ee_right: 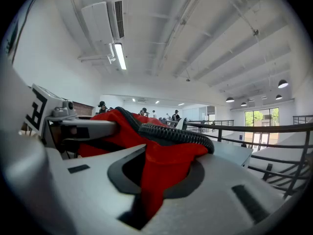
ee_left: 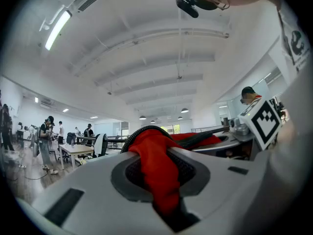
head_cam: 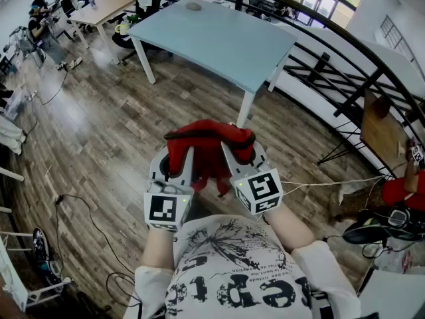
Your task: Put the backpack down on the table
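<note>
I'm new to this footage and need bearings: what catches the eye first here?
The red backpack, bunched in mid-air before the person's chest, is clamped on either side by the left tool and right tool. Beyond it a pale blue table stands on the wood floor.

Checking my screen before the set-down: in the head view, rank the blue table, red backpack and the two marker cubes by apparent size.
1. blue table, largest though farthest away.
2. red backpack.
3. left marker cube and right marker cube: they look alike, so I leave them unranked.
</note>
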`<act>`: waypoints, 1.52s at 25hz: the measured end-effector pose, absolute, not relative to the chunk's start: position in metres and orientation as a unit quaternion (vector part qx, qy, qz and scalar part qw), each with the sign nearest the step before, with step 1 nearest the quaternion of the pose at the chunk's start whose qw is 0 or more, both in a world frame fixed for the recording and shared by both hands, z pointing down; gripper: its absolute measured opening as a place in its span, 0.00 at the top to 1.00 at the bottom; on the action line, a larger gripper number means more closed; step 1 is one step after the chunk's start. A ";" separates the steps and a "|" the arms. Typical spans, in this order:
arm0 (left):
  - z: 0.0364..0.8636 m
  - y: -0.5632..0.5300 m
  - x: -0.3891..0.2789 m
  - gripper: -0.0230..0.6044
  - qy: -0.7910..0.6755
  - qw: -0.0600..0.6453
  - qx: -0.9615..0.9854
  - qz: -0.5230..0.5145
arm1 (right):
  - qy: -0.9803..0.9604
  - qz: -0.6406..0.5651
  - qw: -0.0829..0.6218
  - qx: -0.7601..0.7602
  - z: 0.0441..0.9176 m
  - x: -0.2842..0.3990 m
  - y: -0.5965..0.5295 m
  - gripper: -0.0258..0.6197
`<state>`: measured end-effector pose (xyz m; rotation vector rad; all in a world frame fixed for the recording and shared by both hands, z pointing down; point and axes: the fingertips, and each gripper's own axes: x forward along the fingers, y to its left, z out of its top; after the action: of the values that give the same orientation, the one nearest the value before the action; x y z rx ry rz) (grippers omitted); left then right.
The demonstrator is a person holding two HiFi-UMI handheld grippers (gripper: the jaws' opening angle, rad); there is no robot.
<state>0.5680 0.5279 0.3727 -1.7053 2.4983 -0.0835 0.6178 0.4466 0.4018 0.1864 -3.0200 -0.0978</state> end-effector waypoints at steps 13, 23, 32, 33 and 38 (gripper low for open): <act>0.377 0.501 0.536 0.86 0.821 0.040 -0.568 -0.026 | -0.996 -0.020 0.061 0.064 0.407 0.586 0.420 0.89; 0.380 0.454 0.407 0.86 0.805 0.011 -0.593 -0.024 | -0.994 -0.025 0.058 0.084 0.409 0.457 0.375 0.89; 0.354 0.391 0.249 0.86 0.791 0.016 -0.611 -0.030 | -0.994 -0.027 0.046 0.100 0.382 0.300 0.312 0.89; 0.351 0.382 0.231 0.86 0.790 0.017 -0.612 -0.029 | -0.994 -0.027 0.046 0.099 0.379 0.283 0.303 0.89; 0.344 0.357 0.153 0.86 0.792 0.038 -0.608 -0.022 | -0.993 -0.029 0.044 0.102 0.372 0.208 0.279 0.89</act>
<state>0.1534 0.3571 0.3439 -1.8660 2.4305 -0.0661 0.2079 0.2790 0.3724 0.3128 -3.0371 -0.0878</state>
